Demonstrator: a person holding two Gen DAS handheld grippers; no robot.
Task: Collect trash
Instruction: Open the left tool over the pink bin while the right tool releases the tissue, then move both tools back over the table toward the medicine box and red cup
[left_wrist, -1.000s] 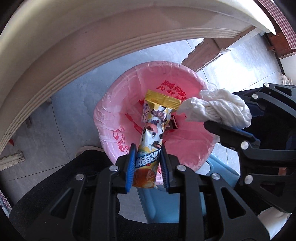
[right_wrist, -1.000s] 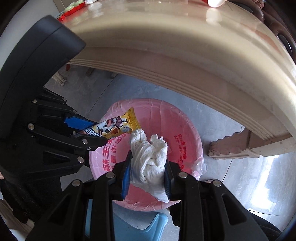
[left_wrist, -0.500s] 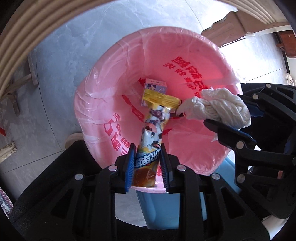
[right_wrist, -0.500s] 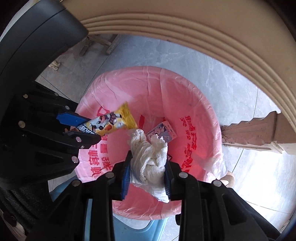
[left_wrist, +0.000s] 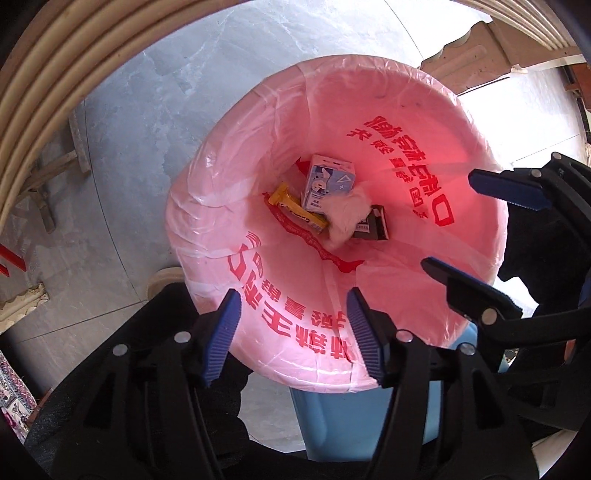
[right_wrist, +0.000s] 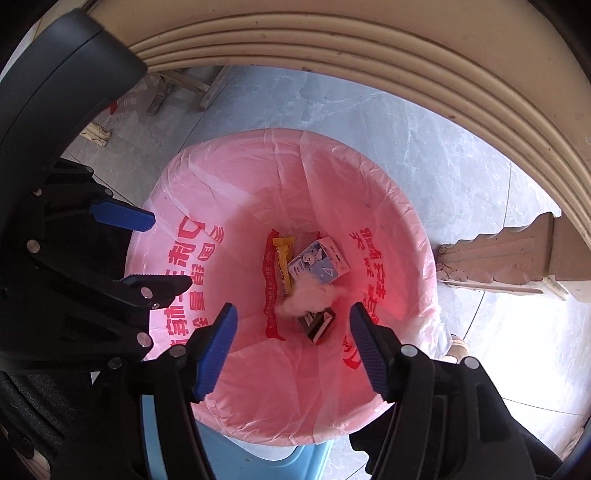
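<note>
A blue bin lined with a pink bag (left_wrist: 461, 122) (right_wrist: 221, 173) stands below both grippers. At its bottom lie the yellow snack wrapper (left_wrist: 297, 212) (right_wrist: 283, 258), the crumpled white tissue (left_wrist: 347, 216) (right_wrist: 310, 301), a small pale blue carton (left_wrist: 327, 184) (right_wrist: 319, 264) and a dark packet (left_wrist: 371, 227) (right_wrist: 317, 323). My left gripper (left_wrist: 291, 314) (right_wrist: 147, 251) is open and empty over the bin's near rim. My right gripper (right_wrist: 290, 321) (left_wrist: 480, 229) is open and empty above the bin, to the right of the left one.
The cream ribbed edge of a table (right_wrist: 369, 48) (left_wrist: 48, 81) arches over the bin. A carved wooden table leg (right_wrist: 517, 258) (left_wrist: 491, 48) stands on the grey tiled floor (left_wrist: 166, 92) to the right.
Both grippers opened. The snack wrapper fell from the left one and the tissue from the right one to the bottom of the bin.
</note>
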